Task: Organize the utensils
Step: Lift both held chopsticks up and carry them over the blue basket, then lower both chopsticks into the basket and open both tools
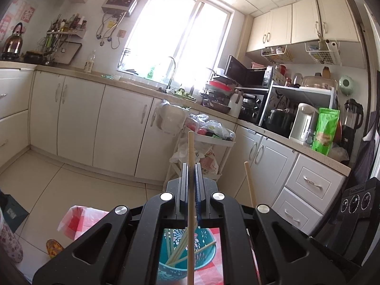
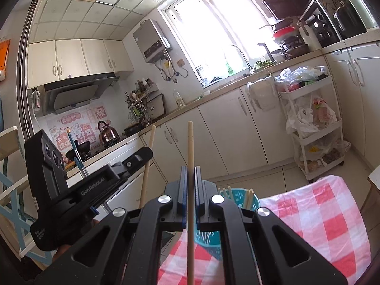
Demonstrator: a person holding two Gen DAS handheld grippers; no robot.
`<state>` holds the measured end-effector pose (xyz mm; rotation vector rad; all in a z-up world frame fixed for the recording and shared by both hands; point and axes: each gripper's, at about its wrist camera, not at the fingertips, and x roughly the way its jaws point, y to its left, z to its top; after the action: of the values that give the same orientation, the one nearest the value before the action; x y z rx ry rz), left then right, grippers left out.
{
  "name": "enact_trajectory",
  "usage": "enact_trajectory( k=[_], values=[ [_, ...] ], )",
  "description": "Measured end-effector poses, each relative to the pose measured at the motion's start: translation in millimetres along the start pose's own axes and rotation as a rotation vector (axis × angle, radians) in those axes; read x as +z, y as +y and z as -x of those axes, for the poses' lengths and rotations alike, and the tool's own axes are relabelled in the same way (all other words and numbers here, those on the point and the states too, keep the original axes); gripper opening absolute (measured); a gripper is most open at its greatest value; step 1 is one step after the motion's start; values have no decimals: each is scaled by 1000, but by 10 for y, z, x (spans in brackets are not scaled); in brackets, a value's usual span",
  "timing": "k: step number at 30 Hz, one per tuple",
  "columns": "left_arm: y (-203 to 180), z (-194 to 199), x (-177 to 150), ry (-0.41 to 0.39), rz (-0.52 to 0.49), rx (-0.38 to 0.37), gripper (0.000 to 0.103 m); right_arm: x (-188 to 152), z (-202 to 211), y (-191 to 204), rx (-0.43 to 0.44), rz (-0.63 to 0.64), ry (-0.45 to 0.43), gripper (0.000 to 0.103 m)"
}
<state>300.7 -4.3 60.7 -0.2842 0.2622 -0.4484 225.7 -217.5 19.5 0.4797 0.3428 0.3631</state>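
Holding 1 wooden chopstick upright in each gripper above the checked tablecloth.

1 chopstick [image 1: 190, 156] is pinched by the pressed-together left gripper [image 1: 190, 166], and a second chopstick [image 2: 190, 147] is pinched the same way by the right gripper [image 2: 190, 169], each clamped partway along its shaft. A teal holder [image 2: 239, 196] with more chopsticks is seen near the tablecloth's [image 2: 315, 213] left edge. Each stick is judged light, stiff and smooth, so pivoting between the pads is likely; a hold nearer the middle is advised.
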Motion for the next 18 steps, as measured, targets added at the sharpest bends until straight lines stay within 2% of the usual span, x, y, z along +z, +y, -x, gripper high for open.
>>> enact_trajectory(
  k=[9, 18],
  values=[
    [156, -432, 45, -28, 67, -26, 5, 222, -412, -76, -20, 2, -53, 6],
    [333, -845, -96, -27, 121, -6, 5, 194, -889, -278, -75, -2, -44, 6]
  ],
)
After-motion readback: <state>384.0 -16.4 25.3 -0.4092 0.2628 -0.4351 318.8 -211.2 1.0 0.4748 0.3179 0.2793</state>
